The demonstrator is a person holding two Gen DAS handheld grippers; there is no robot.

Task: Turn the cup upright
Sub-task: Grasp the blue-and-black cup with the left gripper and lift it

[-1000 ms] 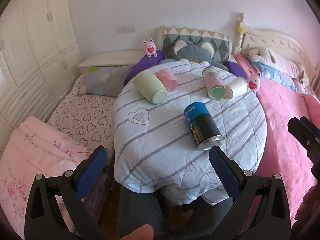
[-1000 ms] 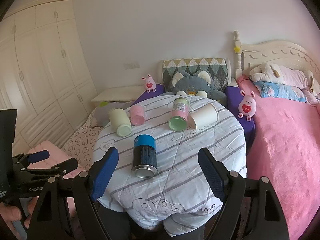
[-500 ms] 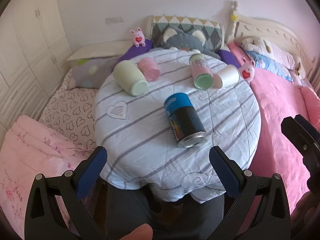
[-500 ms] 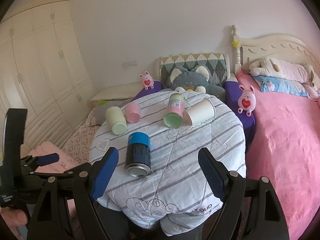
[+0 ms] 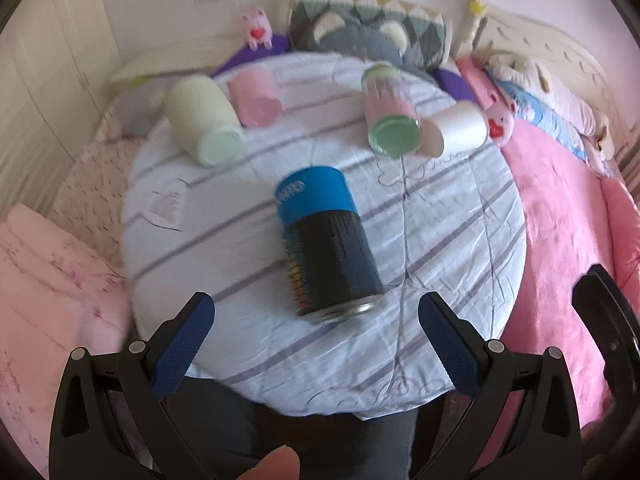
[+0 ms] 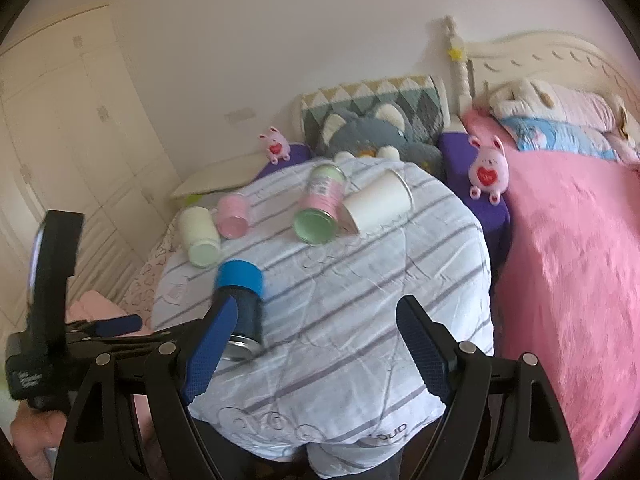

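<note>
Several cups lie on their sides on a round table under a striped white cloth (image 5: 460, 240). A blue and black can (image 5: 326, 240) lies nearest, its metal end toward me; it also shows in the right wrist view (image 6: 242, 304). Behind lie a pale green cup (image 5: 202, 120), a pink cup (image 5: 256, 98), a green-pink tumbler (image 5: 390, 114) and a white paper cup (image 5: 456, 128). My left gripper (image 5: 316, 344) is open, just short of the can. My right gripper (image 6: 316, 344) is open over the table's near edge, to the can's right.
A pink bed (image 6: 568, 280) lies to the right with pillows and soft toys. A grey cat cushion (image 6: 376, 136) and small pink bunny toys (image 6: 486, 168) sit behind the table. White wardrobes (image 6: 60, 140) line the left wall. Folded pink bedding (image 5: 44, 280) lies at the left.
My left gripper has moved forward and down toward the blue and black can, which now looms larger between its fingers. My right gripper has shifted right, so the can sits by its left finger.
</note>
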